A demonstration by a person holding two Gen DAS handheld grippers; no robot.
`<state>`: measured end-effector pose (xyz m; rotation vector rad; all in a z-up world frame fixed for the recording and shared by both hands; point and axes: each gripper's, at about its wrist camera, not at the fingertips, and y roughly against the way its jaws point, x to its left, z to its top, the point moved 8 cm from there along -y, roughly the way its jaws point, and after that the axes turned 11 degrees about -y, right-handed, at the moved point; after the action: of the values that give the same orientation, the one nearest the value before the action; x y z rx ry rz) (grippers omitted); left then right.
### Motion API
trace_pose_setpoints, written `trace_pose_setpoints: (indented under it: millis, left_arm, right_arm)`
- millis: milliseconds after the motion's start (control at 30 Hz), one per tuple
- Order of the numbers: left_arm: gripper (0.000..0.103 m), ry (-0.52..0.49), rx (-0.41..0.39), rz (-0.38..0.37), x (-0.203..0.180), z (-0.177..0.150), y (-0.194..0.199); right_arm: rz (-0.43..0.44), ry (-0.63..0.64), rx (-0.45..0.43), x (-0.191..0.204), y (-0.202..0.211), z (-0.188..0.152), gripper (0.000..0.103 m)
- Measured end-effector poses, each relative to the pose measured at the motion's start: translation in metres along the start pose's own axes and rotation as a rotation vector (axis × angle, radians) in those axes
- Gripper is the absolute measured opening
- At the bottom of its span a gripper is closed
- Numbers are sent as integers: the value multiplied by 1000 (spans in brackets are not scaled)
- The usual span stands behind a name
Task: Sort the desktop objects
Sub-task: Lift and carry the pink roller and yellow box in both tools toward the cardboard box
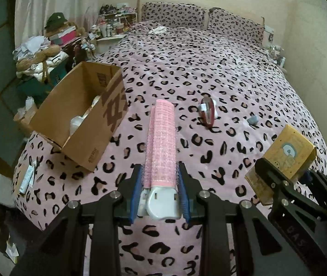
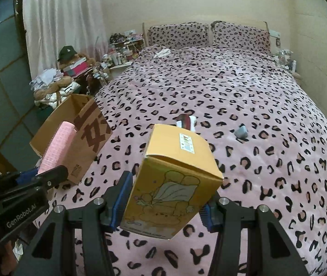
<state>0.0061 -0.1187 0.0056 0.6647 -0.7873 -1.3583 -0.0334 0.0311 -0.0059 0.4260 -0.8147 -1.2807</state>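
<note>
My left gripper (image 1: 160, 192) pinches a pink velcro hair roller clip (image 1: 162, 145); my right gripper (image 2: 163, 204) clamps a yellow cardboard box (image 2: 175, 179) near the open brown carton (image 1: 80, 115)

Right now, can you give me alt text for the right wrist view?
The right hand-held gripper holds a yellow cartoon-printed box above a leopard-print bedspread. At left, the left hand-held gripper holds a pink hair roller near an open cardboard box.

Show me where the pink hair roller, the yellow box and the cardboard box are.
pink hair roller (image 1: 163, 142), left wrist view, middle of its barrel
yellow box (image 2: 175, 184), right wrist view, printed front face
cardboard box (image 1: 115, 105), left wrist view, printed side wall
</note>
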Motion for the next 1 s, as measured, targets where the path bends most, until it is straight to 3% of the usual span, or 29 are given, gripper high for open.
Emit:
trace_pose_setpoints:
  millis: [1000]
  left_arm:
    - [30, 135, 14, 86, 86, -22, -4]
  right_arm:
    - [89, 119, 39, 86, -28, -3, 53]
